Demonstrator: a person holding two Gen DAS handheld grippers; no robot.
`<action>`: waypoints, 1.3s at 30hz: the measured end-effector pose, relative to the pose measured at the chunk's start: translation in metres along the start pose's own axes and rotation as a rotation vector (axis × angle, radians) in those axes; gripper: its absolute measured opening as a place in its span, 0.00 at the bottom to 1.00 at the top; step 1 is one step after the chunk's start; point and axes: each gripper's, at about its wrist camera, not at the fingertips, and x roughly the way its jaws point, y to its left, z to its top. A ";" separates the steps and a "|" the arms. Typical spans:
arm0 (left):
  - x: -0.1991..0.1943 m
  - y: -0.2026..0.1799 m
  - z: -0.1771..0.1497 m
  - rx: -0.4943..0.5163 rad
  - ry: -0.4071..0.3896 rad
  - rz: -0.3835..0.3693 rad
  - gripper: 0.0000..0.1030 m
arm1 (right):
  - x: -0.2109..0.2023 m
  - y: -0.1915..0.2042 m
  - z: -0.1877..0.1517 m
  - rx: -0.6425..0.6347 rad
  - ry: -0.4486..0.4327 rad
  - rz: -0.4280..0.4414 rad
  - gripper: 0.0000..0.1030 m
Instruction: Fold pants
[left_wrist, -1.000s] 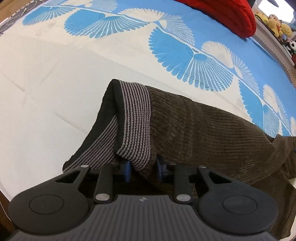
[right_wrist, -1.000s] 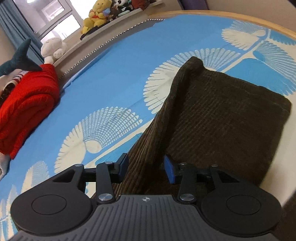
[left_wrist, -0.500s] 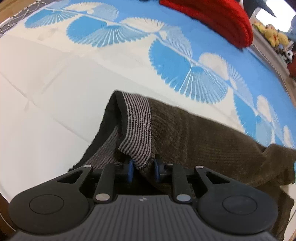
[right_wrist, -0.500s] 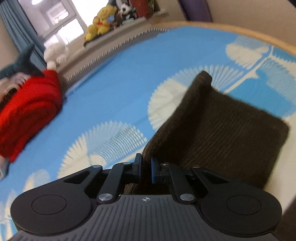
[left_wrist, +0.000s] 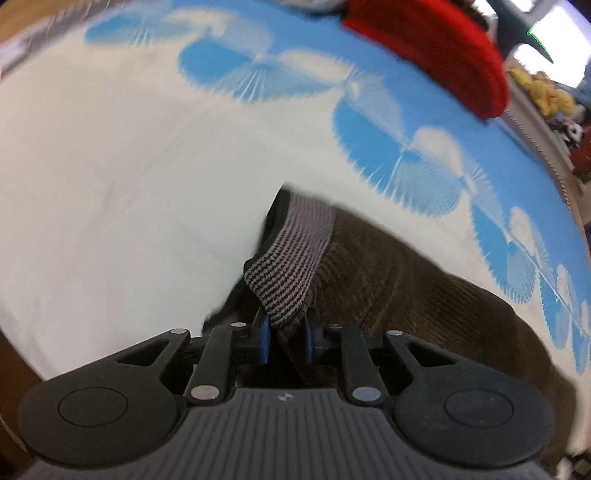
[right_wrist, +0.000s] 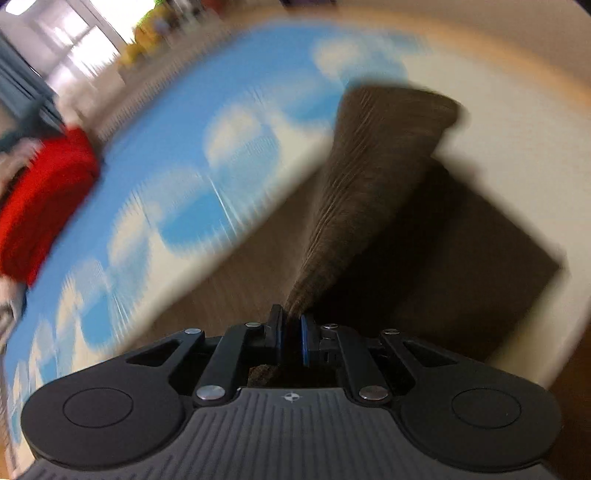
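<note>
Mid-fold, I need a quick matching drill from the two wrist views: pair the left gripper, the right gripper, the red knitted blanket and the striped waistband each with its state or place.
Column one:
1. left gripper
2. right gripper
3. red knitted blanket
4. grey-and-black striped waistband

Column two:
A. lying on the blue part of the blue-and-white patterned bed cover, apart from the pants
B. shut on plain corduroy of the dark brown corduroy pants, pulled up taut
C. shut on the pants at the striped edge
D. lifted off the white part of the cover

Pairs: 1-C, 2-B, 3-A, 4-D
</note>
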 end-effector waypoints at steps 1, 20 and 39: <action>0.002 0.006 0.000 -0.034 0.016 0.009 0.23 | 0.005 -0.016 -0.007 0.025 0.054 0.008 0.11; 0.003 -0.016 0.023 0.250 -0.001 0.047 0.60 | 0.005 -0.151 0.036 0.507 -0.196 -0.109 0.46; -0.006 -0.005 0.013 0.301 -0.034 -0.012 0.25 | -0.068 -0.122 0.047 0.252 -0.530 -0.128 0.07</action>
